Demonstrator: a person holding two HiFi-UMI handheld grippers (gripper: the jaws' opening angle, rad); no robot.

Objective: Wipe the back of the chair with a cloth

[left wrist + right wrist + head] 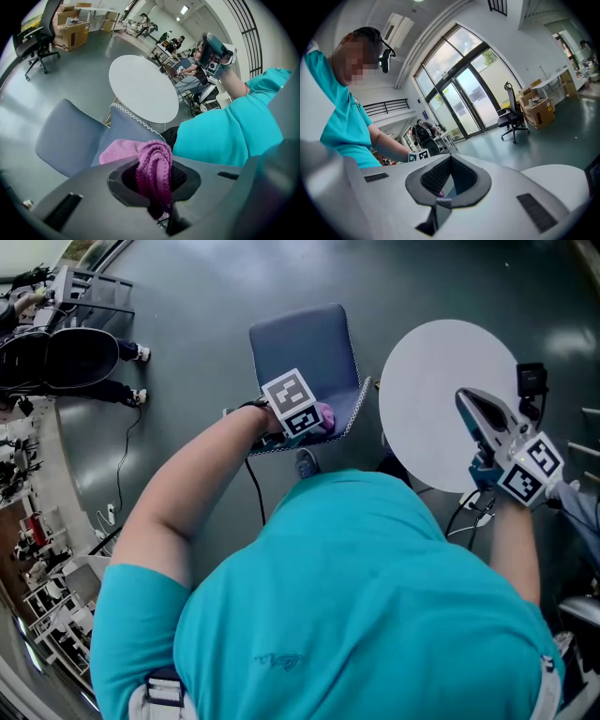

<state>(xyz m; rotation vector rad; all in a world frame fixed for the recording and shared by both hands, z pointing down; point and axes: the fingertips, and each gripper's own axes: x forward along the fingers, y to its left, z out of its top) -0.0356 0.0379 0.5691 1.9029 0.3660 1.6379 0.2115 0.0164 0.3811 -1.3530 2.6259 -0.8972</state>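
— Where's the cloth [325, 415]?
— Clamped in the left gripper [309, 420], at the top edge of the chair [302, 348] back, 6 o'clock from the seat. The right gripper [466, 401] has its jaws together on nothing, over the table [431, 381] at 3 o'clock.
— What's the risk?
— Only a bunched fold is pinched. I'd guess a hard drag could pull it loose or shove the chair away.

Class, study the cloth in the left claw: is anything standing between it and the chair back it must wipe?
Nothing visible does. The left claw is shut on the purple cloth, which seems to rest against the top edge of the chair back. The round table and the right claw are off to the side.
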